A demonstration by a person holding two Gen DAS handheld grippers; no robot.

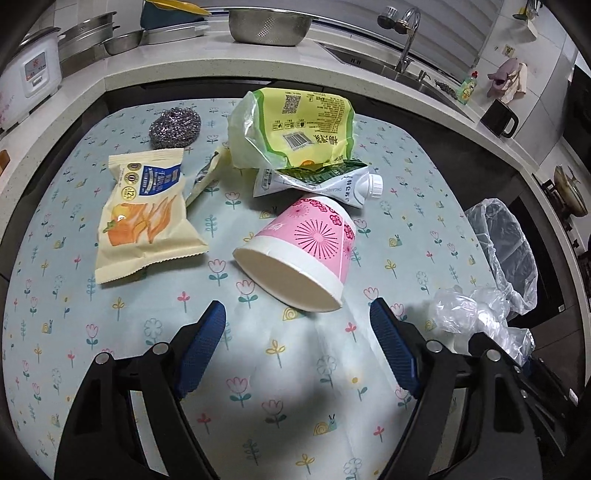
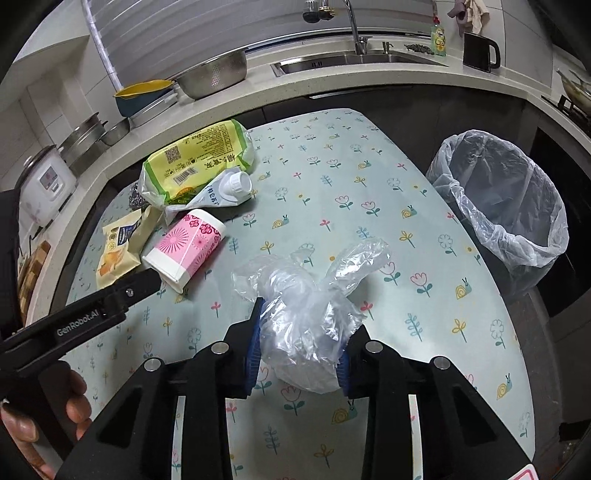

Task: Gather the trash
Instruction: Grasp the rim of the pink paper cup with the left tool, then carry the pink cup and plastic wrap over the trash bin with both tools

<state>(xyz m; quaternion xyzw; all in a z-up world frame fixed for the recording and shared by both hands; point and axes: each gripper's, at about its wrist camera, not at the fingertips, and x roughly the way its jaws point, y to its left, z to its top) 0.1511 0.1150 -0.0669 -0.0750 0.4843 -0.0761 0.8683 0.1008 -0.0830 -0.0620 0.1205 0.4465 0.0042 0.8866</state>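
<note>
My left gripper (image 1: 297,317) is open, just in front of a pink paper cup (image 1: 303,254) lying on its side, mouth toward me. Behind it lie a crushed white carton (image 1: 332,184), a yellow-green bag (image 1: 295,125), a cream snack packet (image 1: 144,210) and a steel scourer (image 1: 175,127). My right gripper (image 2: 301,332) is shut on a crumpled clear plastic bag (image 2: 306,306), held above the table; that bag also shows at the right of the left wrist view (image 1: 476,321). The lined trash bin (image 2: 506,206) stands off the table's right edge.
The table has a floral cloth (image 2: 332,184). A counter runs behind with a colander (image 1: 269,20), pans, a rice cooker (image 1: 26,74), a sink (image 2: 351,61) and a black mug (image 2: 480,51). The left gripper's body (image 2: 92,314) shows at the left of the right wrist view.
</note>
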